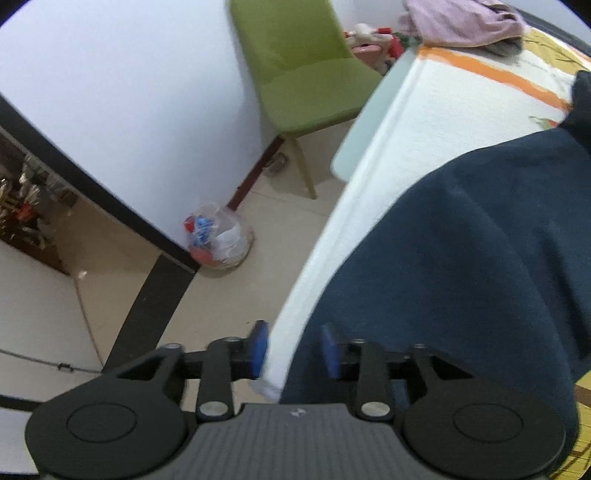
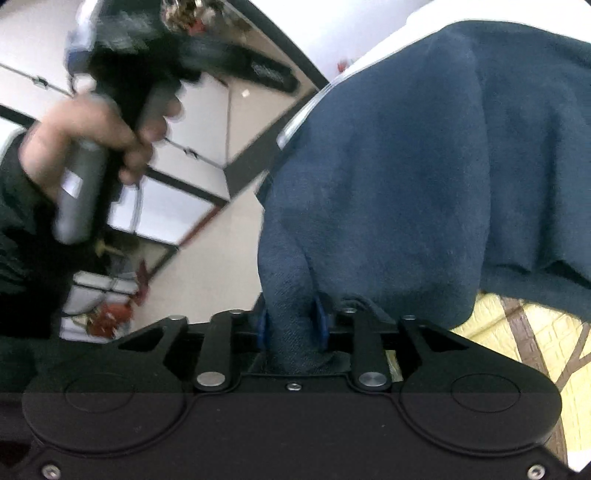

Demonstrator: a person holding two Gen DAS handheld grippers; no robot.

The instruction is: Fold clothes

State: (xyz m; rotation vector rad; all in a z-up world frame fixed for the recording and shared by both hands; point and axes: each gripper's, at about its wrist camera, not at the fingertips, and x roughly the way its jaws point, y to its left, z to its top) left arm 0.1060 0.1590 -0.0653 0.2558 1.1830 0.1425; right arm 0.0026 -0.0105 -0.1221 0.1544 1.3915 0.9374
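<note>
Bare floor (image 1: pixel 122 280) lies open left of the table edge (image 1: pixel 332 236), while a green chair (image 1: pixel 295 70) and trash bag (image 1: pixel 219 240) stand by the wall.

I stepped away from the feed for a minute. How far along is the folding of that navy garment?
Early. Nothing looks folded: the navy garment lies bunched over the table edge. In hand: the right gripper pinches a bunch of it, while the left gripper is open at the table edge. Left: spreading and folding it, and the pink garment beyond.
</note>
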